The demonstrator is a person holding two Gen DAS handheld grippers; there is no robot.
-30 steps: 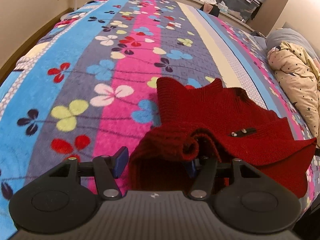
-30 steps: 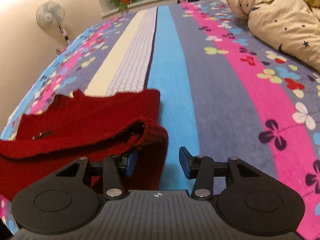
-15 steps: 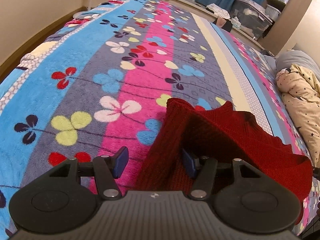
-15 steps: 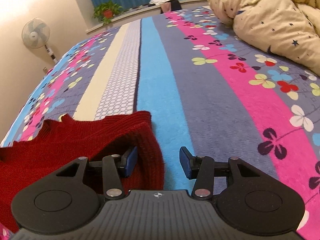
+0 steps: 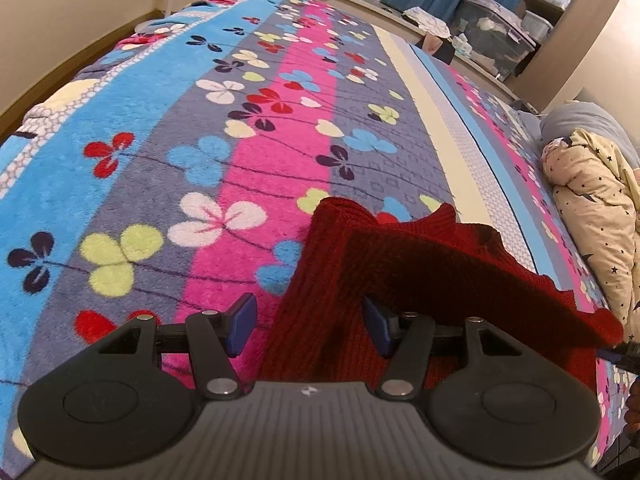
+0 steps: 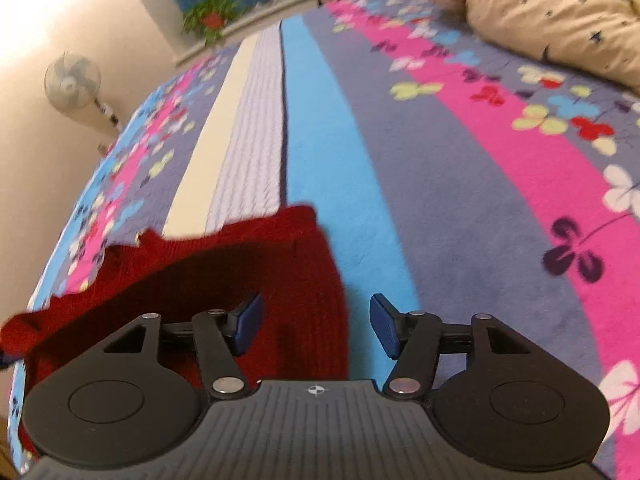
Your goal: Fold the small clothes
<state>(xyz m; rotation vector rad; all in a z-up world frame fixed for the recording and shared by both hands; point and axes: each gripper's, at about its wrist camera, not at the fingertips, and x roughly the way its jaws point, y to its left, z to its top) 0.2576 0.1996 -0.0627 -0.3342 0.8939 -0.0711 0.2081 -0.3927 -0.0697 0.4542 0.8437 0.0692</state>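
1 red knit sweater [image 5: 404, 280], folded, on the bed's floral blanket [image 5: 168, 168]. 2 grippers over its near edge: left gripper [image 5: 308, 326] parted, gripping nothing; right gripper [image 6: 316, 326] just widened, released. 1 star-print quilt [image 6: 552, 8] beyond the sweater.

Coarse ribbed red knit sweater [image 5: 420, 276] on plush, fuzzy fleece blanket [image 5: 168, 184]
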